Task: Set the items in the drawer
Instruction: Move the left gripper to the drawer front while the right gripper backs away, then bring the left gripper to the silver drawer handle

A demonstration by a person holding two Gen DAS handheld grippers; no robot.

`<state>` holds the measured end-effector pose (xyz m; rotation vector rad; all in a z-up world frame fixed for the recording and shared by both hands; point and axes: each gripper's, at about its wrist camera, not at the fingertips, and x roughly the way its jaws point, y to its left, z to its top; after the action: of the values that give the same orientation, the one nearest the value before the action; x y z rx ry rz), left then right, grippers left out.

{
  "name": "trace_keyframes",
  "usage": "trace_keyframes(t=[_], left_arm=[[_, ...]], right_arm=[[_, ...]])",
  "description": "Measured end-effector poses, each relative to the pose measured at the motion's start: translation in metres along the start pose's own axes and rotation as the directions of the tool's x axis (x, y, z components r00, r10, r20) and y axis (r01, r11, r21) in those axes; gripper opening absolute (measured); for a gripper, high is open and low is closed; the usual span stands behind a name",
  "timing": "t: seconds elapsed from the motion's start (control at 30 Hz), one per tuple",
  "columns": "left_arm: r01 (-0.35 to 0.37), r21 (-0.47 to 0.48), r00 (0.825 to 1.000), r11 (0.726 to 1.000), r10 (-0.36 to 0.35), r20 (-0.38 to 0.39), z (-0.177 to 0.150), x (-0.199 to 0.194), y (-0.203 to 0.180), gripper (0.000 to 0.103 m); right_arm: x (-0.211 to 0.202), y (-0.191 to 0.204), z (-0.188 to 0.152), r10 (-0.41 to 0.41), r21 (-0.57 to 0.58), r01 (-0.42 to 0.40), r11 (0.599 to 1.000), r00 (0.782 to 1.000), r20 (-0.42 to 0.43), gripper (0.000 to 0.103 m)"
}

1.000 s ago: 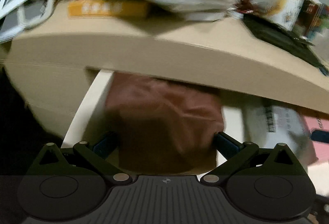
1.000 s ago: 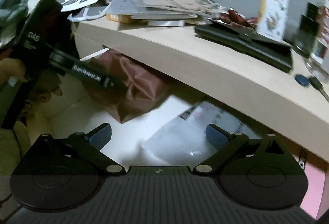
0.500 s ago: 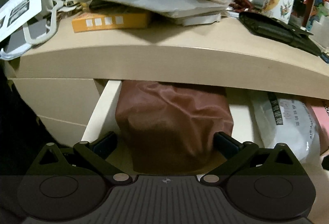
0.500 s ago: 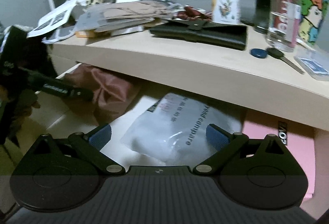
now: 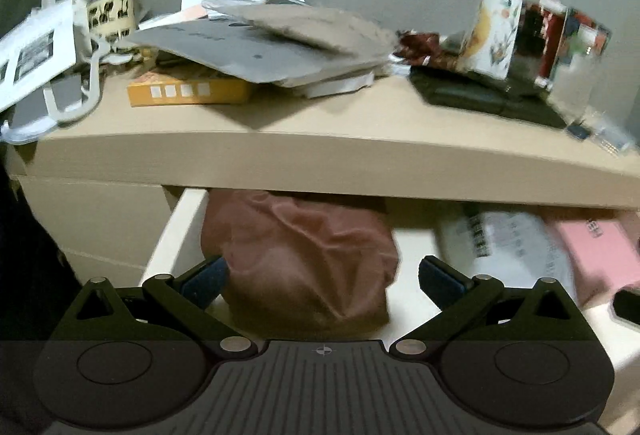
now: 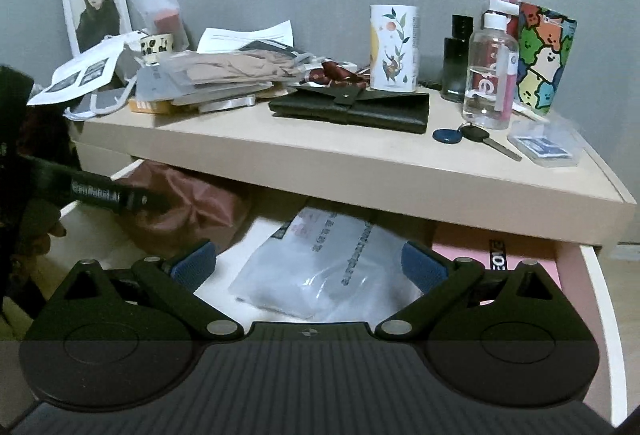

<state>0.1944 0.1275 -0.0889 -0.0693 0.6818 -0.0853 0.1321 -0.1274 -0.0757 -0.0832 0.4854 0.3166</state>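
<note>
Three items already lay in the open drawer [image 6: 600, 299]: brown bag [image 5: 304, 255] at its left edge, clear plastic pkg [image 6: 324, 267] mid, pink box [image 6: 460, 243] toward the right. Left claw [image 5: 320, 277] gaped wide w/ nothing held, fingers either side of the bag, apparently not gripping. Right claw [image 6: 308, 265] also wide open & empty, above the pkg. Plenty left on the surface [image 6: 320, 151]: black wallet [image 6: 356, 107], keys [image 6: 476, 137], bottles.

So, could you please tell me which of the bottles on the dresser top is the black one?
The small black bottle, standing between the floral-label bottle and the clear pump bottle; the other two are clear.
</note>
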Motion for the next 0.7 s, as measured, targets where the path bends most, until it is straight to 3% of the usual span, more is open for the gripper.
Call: trace_keyframes(t=[0.13, 0.47, 0.7], left_arm=[[0.035, -0.058, 0.997, 0.998, -0.031, 0.069, 0.006, -0.026, 0.001, 0.103], [0.03, 0.02, 0.969, 0.999, -0.034, 0.243, -0.01, -0.105, -0.021, 0.103], [0.012, 0.093, 0.944, 0.996, -0.042, 0.328, -0.036, -0.161, -0.044, 0.103]], right_arm=[[-0.011, 0.005, -0.002, -0.013, 0.008, 0.013, 1.0, 1.0, 0.006, 0.102], [-0.052, 0.006, 0.003, -0.098, 0.153, 0.088, 0.984, 0.994, 0.057, 0.102], [-0.092, 0.039, -0.011, -0.094, 0.041, 0.089, 0.995, 0.989, 0.117, 0.102]])
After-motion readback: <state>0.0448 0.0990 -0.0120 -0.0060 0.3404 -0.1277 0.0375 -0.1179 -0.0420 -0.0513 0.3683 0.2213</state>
